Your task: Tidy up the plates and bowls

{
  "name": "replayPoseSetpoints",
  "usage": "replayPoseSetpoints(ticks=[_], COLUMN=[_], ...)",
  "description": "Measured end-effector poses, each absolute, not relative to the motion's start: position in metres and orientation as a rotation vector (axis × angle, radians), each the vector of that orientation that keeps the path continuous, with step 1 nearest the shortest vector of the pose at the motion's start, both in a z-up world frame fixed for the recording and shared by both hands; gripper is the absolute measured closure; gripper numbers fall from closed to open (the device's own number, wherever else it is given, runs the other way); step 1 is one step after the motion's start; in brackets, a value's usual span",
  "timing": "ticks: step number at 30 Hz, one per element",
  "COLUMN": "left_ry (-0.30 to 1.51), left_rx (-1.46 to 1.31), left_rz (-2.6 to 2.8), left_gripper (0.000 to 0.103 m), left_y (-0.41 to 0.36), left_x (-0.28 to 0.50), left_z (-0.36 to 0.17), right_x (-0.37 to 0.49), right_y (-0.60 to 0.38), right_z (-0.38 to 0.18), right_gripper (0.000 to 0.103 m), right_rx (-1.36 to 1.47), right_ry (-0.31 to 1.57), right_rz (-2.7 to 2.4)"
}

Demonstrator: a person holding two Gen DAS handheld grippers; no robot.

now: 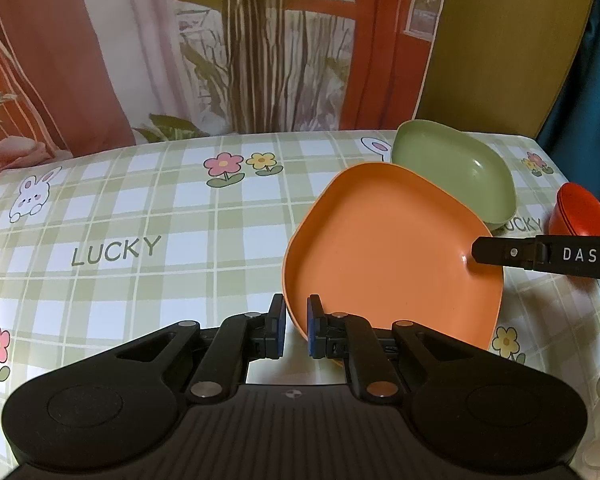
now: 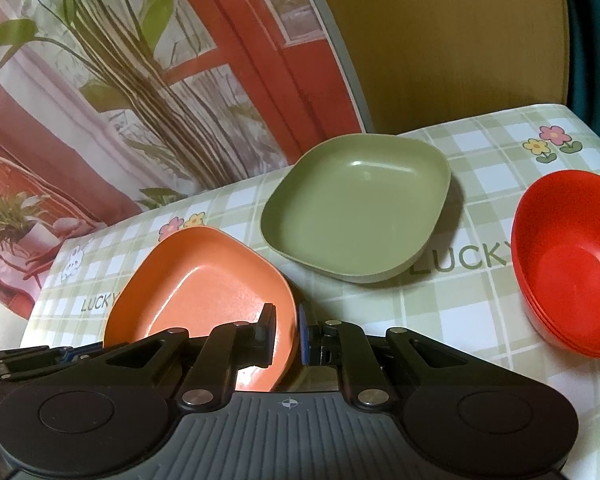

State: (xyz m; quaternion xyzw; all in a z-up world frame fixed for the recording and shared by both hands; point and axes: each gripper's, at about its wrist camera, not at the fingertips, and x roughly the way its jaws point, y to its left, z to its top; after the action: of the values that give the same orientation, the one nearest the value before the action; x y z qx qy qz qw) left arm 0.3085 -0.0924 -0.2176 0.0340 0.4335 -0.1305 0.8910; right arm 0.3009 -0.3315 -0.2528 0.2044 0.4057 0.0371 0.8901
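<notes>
Two grippers clamp one orange plate (image 1: 388,248) by opposite rims.
Left gripper (image 1: 297,330) and right gripper (image 2: 287,334) pinch it, tilted, just beside the green plate (image 2: 356,204); red bowls (image 2: 572,264) sit beyond.

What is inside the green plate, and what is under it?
The green plate is empty inside: only its smooth bottom shows. It stands on the checked tablecloth; the cloth right under it is covered, so anything there cannot be seen.

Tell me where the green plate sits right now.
The square olive-green plastic plate rests on the checked tablecloth toward the table's far edge, just beyond the tilted orange square plate and left of the stacked red bowls in the right wrist view.
</notes>
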Motion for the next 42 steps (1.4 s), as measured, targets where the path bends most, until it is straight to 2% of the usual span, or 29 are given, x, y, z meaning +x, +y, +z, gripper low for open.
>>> replayPoseSetpoints(ticks=[17, 34, 37, 39, 42], left_ry=[0.902, 0.938, 0.949, 0.939, 0.891], left_rx=[0.051, 0.103, 0.076, 0.053, 0.023], left_rz=[-0.208, -0.226, -0.22, -0.22, -0.232], left_gripper=[0.091, 0.09, 0.087, 0.08, 0.079], left_y=[-0.077, -0.083, -0.08, -0.075, -0.071], left_x=[0.267, 0.275, 0.278, 0.28, 0.283], left_z=[-0.216, -0.227, -0.228, -0.225, -0.213], right_x=[0.271, 0.266, 0.266, 0.265, 0.265], right_y=[-0.305, -0.308, -0.311, -0.313, -0.318], right_z=[-0.258, -0.255, -0.257, -0.256, -0.251], right_gripper=[0.09, 0.088, 0.088, 0.087, 0.083], right_rx=[0.442, 0.404, 0.402, 0.399, 0.385], right_ry=[0.861, 0.848, 0.853, 0.851, 0.838], right_rz=[0.117, 0.09, 0.076, 0.071, 0.079])
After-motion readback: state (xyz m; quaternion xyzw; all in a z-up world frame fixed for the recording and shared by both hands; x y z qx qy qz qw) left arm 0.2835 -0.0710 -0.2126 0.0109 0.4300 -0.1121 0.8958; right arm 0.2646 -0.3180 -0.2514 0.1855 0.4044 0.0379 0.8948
